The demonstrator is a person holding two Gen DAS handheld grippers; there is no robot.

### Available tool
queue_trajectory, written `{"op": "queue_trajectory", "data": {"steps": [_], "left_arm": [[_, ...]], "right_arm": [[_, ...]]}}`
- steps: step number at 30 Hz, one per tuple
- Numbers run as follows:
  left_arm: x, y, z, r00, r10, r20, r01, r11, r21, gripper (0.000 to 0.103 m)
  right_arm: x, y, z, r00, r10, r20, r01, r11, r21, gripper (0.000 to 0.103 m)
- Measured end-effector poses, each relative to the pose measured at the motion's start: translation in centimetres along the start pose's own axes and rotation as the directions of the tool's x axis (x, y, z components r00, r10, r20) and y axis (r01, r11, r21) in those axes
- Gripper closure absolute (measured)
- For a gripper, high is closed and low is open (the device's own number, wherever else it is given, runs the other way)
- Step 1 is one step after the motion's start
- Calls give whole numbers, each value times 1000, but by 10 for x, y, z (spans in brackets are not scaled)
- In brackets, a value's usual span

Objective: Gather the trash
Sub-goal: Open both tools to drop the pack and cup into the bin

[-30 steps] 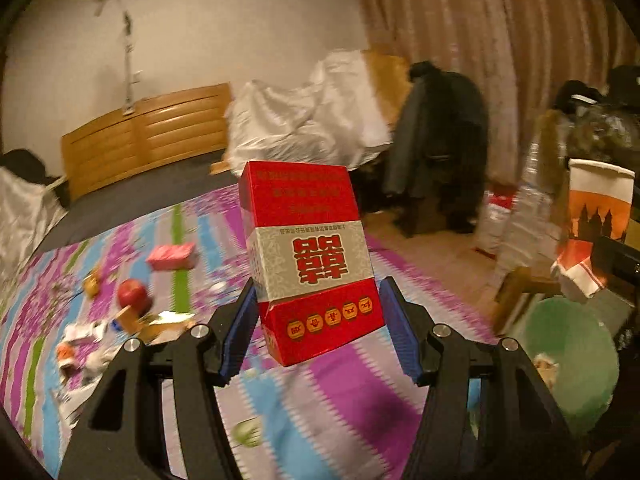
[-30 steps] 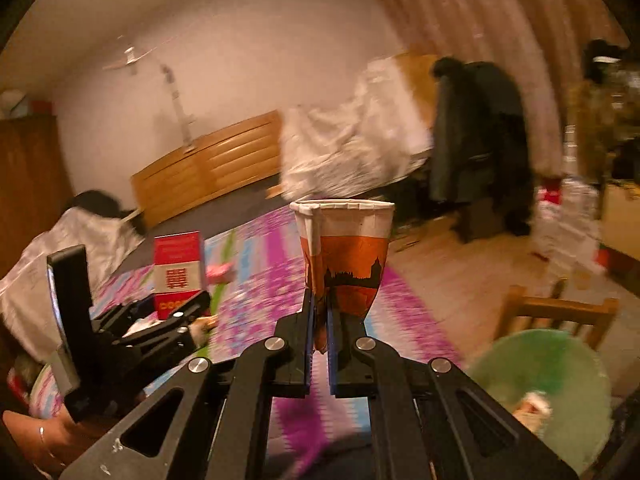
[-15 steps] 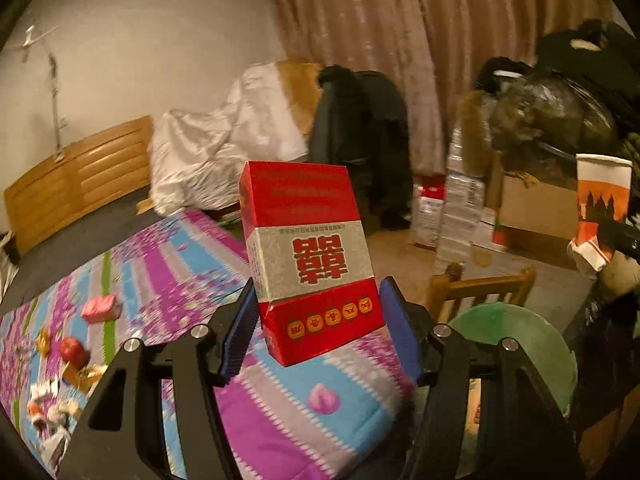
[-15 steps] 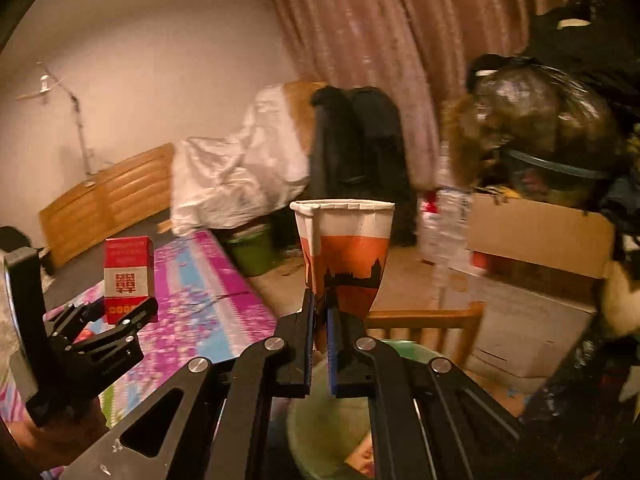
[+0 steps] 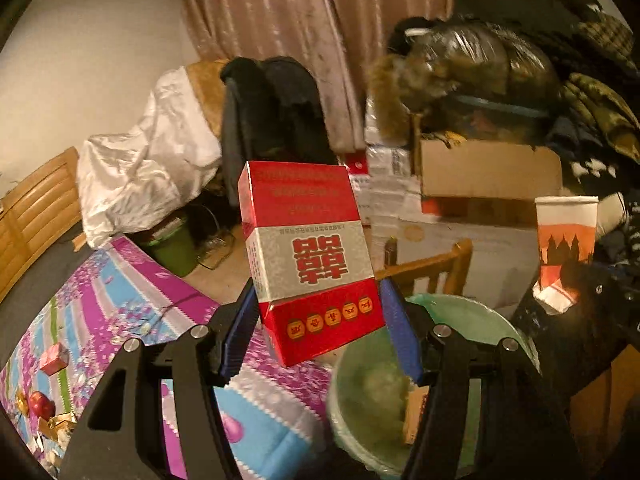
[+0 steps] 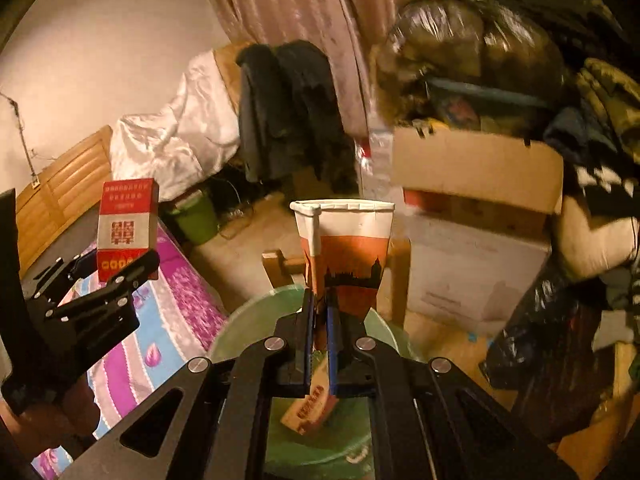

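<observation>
Your left gripper (image 5: 320, 332) is clamped on one red-and-silver box (image 5: 308, 256), fingers wide at the box's sides, box upright with its print upside down. Your right gripper (image 6: 320, 344) is pinched nearly closed on one flattened paper cup (image 6: 346, 256), rim up.

One green bin (image 6: 248, 328) sits directly under the cup; the box hangs just over the bin's left rim, beside the bed edge. Inside the bin: one brown carton piece (image 6: 310, 408), rest blurred.

Left of the bin, the striped bedspread (image 5: 120, 292) carries one small pink box (image 5: 54, 358), one red apple (image 5: 40, 406) and some wrappers I can't count.

Behind the bin, one wooden chair back (image 5: 436, 268) touches or nearly touches its far rim. Right of the bin, a black bag (image 6: 552, 328) crowds close.

Beyond: two stacked cartons, white (image 6: 472, 272) under brown (image 6: 476, 168), a second smaller green bin (image 6: 196, 216) on the floor, one dark coat (image 6: 288, 112), curtain (image 6: 288, 8). Bare floor only between chair and coat.
</observation>
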State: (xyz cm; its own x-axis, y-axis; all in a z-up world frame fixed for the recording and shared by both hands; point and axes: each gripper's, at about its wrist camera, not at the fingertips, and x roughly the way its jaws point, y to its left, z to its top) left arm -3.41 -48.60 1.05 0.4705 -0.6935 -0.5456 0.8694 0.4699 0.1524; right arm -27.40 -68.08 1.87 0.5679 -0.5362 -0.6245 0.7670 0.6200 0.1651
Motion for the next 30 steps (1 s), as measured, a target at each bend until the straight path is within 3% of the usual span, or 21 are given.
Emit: {"op": "queue_trajectory", "data": {"steps": [10,19,22,23,25,30], "left_arm": [[30,-23,-13,994,-53,-99,60,996,66,45],[42,-31,-20,987,-64,-145,79,992,95,45],[44,-34,-22,976,-135,-172,154,983,104,42],[45,-36,-23,968,-167,-188,189,976,106,39],[48,-36,-25,959,-194,-209,219,970,104,30],[53,-25,-30,953,-202,-226,220,974,53,30]], "right_arm": [[32,-8,-20,993,2,-114,-1,1000,12,97],[42,-11,-27,988,19,-154,-13,999,40,96],[44,-5,-28,986,63,-156,-58,998,39,96],[45,-4,-28,986,65,-154,-61,998,32,94],[49,-1,-30,985,56,-164,-54,998,17,81],[49,-7,-29,986,70,-151,-62,996,57,80]]}}
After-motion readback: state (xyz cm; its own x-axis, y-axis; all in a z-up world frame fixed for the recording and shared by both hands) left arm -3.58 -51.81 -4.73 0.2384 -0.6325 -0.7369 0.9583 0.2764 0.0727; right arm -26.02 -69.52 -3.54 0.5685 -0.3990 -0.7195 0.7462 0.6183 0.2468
